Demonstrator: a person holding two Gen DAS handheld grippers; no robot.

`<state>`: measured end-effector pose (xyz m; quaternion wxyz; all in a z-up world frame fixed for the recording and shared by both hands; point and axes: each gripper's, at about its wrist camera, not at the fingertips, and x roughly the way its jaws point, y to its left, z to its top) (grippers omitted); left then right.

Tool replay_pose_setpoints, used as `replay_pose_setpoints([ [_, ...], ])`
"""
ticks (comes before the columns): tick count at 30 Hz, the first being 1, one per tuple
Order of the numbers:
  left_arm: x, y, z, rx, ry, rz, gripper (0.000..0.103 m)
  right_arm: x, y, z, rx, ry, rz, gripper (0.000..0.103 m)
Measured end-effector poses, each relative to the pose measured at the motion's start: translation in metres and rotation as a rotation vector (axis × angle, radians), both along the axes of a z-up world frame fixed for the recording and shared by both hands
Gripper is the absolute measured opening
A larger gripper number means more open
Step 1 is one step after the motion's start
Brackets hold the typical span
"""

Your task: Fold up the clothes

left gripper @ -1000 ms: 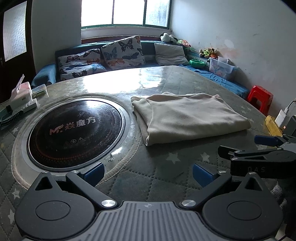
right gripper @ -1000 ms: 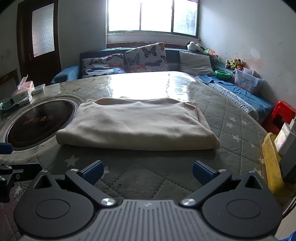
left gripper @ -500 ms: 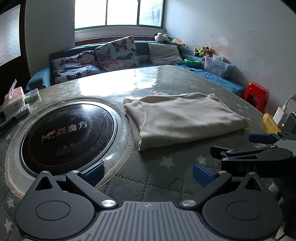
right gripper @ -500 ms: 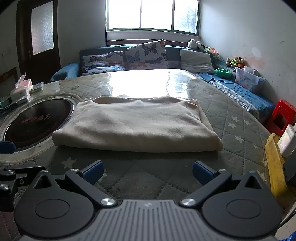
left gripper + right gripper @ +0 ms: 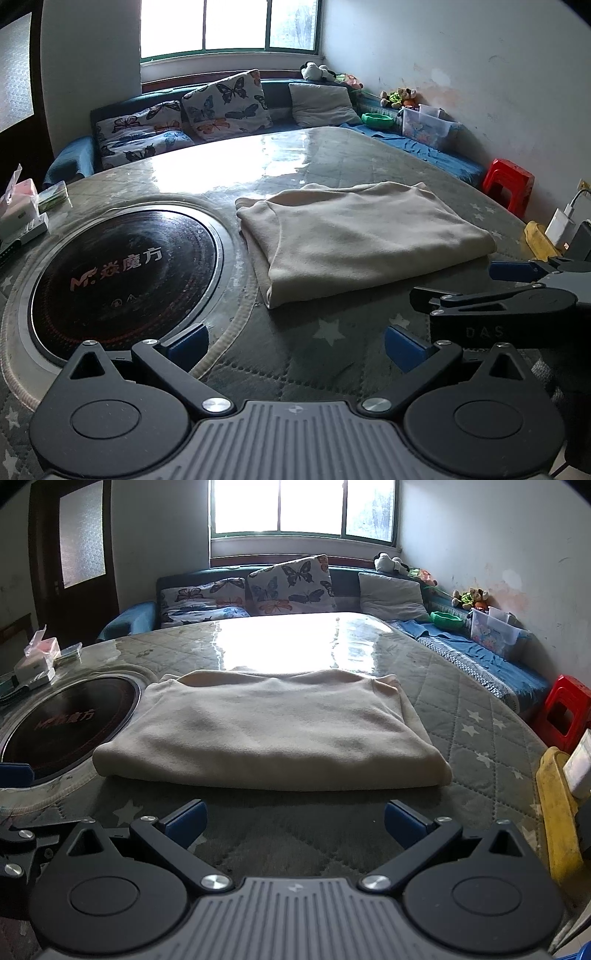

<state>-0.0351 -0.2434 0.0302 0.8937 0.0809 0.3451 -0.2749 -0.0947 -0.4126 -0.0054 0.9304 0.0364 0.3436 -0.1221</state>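
cloth: cream cloth (image 5: 266, 731) lies folded in a flat rectangle on the quilted table (image 5: 476, 738), just right of the round black cooktop (image 5: 122, 266); its left edge is beside the cooktop's rim.
left claw: left gripper (image 5: 295, 345) hovers low over the table's near edge, fingers spread wide, nothing between them, well short of the cloth.
right claw: right gripper (image 5: 293, 821) likewise released and empty, facing the cloth's near fold without touching it.
change since earlier frames: the cloth's shape is unchanged; in both views it sits slightly larger and closer, so both grippers have edged forward. both were spread then as well.
surroundings: butterfly cushions (image 5: 291, 585) under the window; red stool (image 5: 511, 184) at right.
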Motion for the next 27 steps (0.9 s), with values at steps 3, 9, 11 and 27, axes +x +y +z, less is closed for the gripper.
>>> replay_pose_setpoints([
  [3, 0.003, -0.001, 0.0, 0.0, 0.001, 0.003, 0.103, 0.002, -0.002, -0.001, 0.003, 0.002, -0.002, 0.103],
  [9, 0.006, -0.003, 0.0, 0.002, 0.004, 0.002, 0.103, 0.006, -0.004, -0.002, 0.006, 0.004, -0.005, 0.103],
  [11, 0.007, -0.004, 0.0, 0.002, 0.003, -0.001, 0.103, 0.007, -0.003, -0.002, 0.006, 0.004, -0.005, 0.103],
  [27, 0.012, -0.01, 0.002, 0.002, -0.006, -0.006, 0.103, 0.012, -0.006, -0.005, 0.011, 0.01, -0.01, 0.103],
])
